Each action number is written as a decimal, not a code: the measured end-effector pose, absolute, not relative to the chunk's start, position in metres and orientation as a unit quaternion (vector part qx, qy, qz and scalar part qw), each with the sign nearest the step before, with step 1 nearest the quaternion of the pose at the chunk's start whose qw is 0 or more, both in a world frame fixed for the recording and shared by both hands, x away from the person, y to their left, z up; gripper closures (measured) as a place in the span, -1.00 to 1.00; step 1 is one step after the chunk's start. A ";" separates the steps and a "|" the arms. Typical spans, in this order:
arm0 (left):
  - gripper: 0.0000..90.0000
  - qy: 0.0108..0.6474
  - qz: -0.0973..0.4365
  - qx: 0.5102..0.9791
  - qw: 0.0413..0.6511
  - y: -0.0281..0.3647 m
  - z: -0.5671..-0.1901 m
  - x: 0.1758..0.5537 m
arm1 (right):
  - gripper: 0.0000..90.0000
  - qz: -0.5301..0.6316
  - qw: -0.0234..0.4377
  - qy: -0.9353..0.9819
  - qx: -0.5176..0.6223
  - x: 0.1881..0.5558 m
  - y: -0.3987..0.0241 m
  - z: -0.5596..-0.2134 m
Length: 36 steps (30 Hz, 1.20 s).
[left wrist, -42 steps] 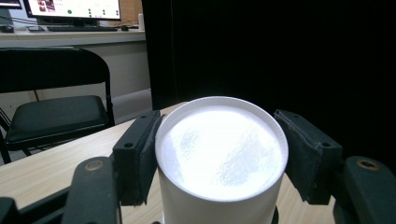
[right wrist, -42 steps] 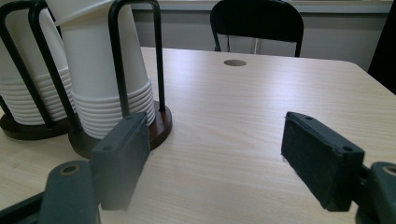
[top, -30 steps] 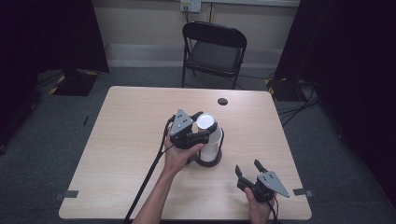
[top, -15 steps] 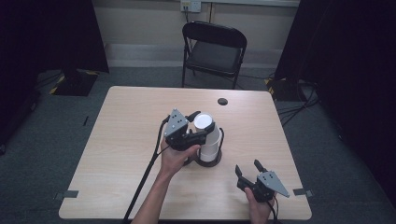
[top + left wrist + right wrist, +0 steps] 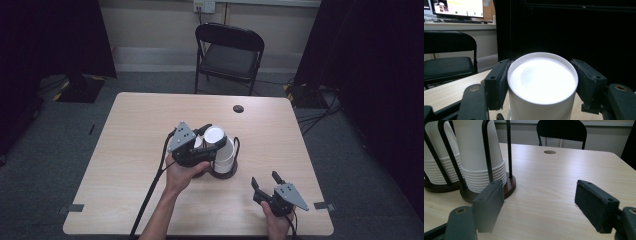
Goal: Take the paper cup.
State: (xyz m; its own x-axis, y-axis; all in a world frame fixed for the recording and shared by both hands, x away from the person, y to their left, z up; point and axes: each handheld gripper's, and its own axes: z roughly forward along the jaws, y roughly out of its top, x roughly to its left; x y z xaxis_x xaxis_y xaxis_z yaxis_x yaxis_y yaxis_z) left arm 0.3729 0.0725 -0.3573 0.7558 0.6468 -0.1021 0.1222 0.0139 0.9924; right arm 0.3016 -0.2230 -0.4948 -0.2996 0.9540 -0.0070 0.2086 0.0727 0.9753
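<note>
Down at the table's (image 5: 125, 200) near right corner, the right gripper (image 5: 268, 183) hovers with jaws spread wide, nothing between them. Toward the middle of the table, the left gripper (image 5: 209, 138) is clamped on the topmost white paper cup (image 5: 542, 82), upside down, both pads pressed against its sides above the stacks in the black wire cup holder (image 5: 486, 155). Beyond the far edge stands a black chair (image 5: 227, 55).

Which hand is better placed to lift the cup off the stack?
Left: its claw is shut on the top cup. The right claw waits open near the table's edge, holding nothing.
</note>
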 end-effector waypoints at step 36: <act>-0.24 0.309 0.163 0.663 0.662 0.104 -0.374 0.331 | -0.32 0.523 0.348 0.674 0.389 0.291 -0.182 -0.488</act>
State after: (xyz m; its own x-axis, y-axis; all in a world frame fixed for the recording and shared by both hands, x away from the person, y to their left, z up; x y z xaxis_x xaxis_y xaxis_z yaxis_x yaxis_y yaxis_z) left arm 0.3311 0.1039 -0.3745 0.7558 0.6258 -0.1929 0.1940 0.0674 0.9787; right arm 0.2908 -0.1823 -0.4877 -0.4555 0.8880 -0.0625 0.1604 0.1509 0.9755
